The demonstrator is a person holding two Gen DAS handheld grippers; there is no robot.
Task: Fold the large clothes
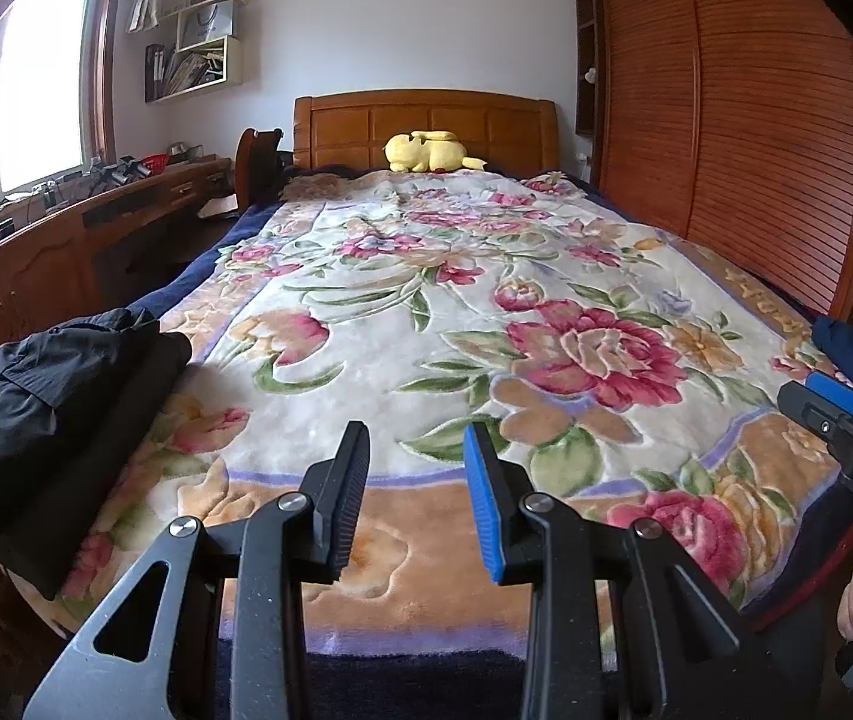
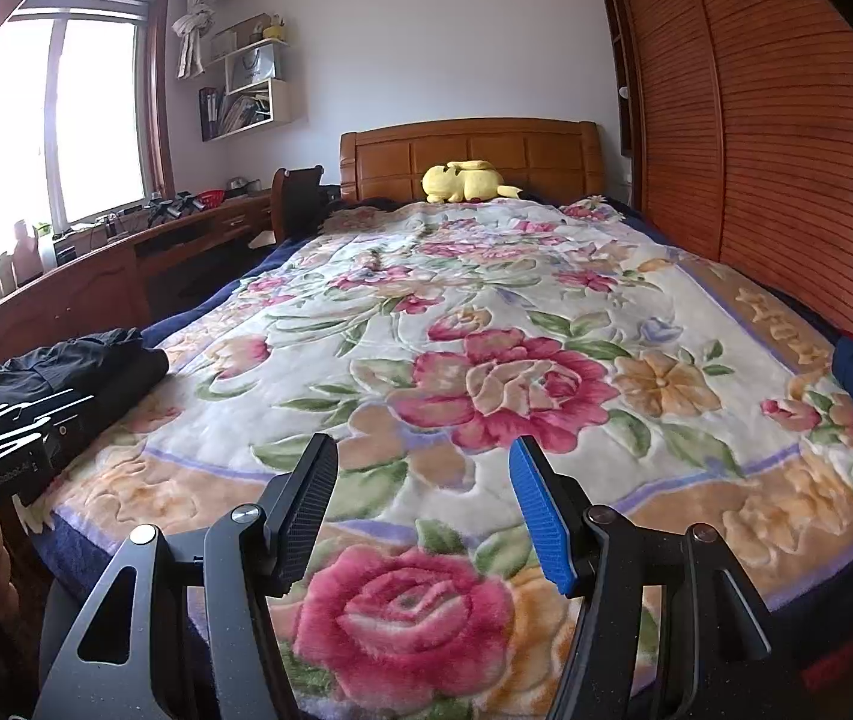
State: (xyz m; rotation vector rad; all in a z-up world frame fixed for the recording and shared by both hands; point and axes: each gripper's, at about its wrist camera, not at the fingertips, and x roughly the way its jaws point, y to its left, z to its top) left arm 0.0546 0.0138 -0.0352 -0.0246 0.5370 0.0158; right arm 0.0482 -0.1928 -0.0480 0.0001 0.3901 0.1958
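**Left wrist view: both grippers idle at the foot of the bed, garment untouched**

Left wrist view, far left: a dark wooden table (image 1: 24,240) runs under the window, carrying small clutter too blurred to identify. Just beside it, on the left edge of the bed, lies the task item, a black fabric garment in a rumpled, partly stacked heap (image 1: 48,408). It rests on the floral plush blanket in cream, pink and tan (image 1: 426,300), with part of it draping over the bed's side.

Centre: the left gripper (image 1: 417,480) hangs above the blanket's foot end, jaws apart with a moderate gap and nothing between them. It is near the garment but not touching it. At the far end, a yellow plush toy (image 1: 429,151) sits against the wooden headboard.

Right: the right gripper (image 2: 423,504), seen best in the right wrist view, also has its jaws apart, wider, and empty. A slatted wooden wardrobe (image 2: 786,120) borders the bed.

Assessment: folding has not begun; the garment needs spreading first.

Risks:
- The garment overhangs the bed edge; a one-sided pull could drag it to the floor.
- The heap appears layered, so a pinch may catch several layers or only a loose fold.
- The deep pile of the blanket may be gripped along with the cloth.
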